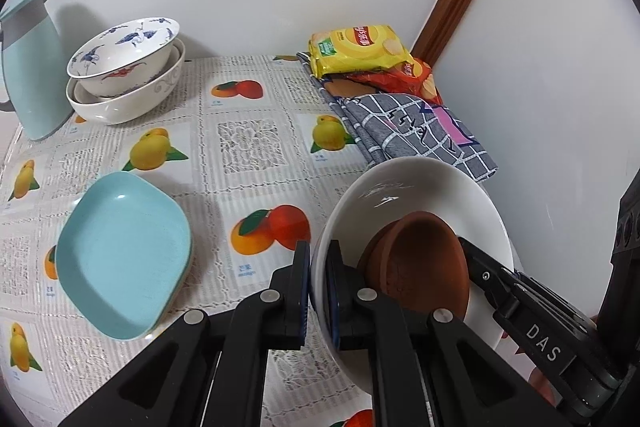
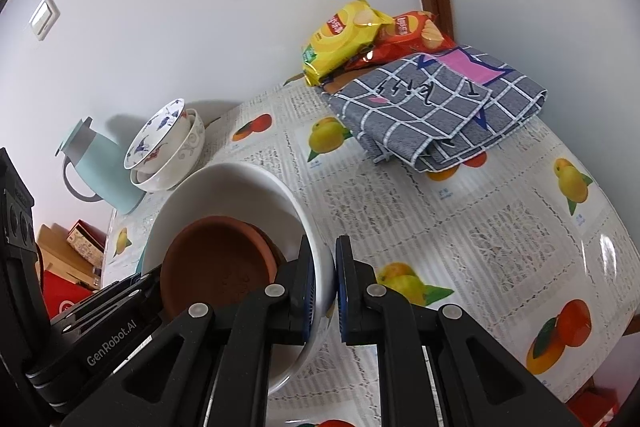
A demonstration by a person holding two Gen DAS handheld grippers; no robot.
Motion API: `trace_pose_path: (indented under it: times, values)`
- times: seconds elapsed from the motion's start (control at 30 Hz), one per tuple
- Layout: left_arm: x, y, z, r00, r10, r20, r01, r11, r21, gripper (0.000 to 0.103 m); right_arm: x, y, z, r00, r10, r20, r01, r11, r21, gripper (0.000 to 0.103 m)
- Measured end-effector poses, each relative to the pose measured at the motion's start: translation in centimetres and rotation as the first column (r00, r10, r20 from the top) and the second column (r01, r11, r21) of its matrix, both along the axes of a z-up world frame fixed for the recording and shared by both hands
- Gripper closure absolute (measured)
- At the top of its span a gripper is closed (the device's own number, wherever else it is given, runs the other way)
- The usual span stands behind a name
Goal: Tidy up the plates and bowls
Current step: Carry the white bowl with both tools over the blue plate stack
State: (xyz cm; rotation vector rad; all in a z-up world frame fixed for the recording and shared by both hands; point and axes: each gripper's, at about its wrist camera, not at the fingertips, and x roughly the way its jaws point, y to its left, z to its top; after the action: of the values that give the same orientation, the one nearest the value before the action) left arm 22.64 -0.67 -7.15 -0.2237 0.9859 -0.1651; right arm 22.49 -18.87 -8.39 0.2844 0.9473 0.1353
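Both my left gripper (image 1: 319,291) and right gripper (image 2: 325,287) pinch the round white ceramic bowl (image 1: 420,187); I should lift evenly, terracotta saucer (image 1: 416,267) inside, toward eleven o'clock.

"DAS" stands on the right tool (image 1: 466,247); "GenRobot.AI" stands on the left tool (image 2: 148,277).

One large white bowl (image 1: 420,195) at five o'clock in the left wrist view; two stacked terracotta saucers (image 1: 416,263) inside it; two nested patterned bowls (image 1: 124,79) at ten o'clock; two stacked light-blue square plates (image 1: 124,263) at eight o'clock; two crisp packets (image 1: 360,51), one yellow, one red, at one o'clock; one checked cloth (image 1: 416,131); one pale blue jug (image 1: 30,67).
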Motion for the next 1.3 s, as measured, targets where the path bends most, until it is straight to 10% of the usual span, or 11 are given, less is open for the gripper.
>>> trace_pose_path:
  times: [1.3]
  values:
    - [-0.7, 14.6, -1.3, 0.987, 0.163, -0.006, -0.163, 0.986, -0.021, 0.095, 2.1, 14.2, -0.8, 0.986, 0.164, -0.009, -0.164, 0.986, -0.007, 0.093]
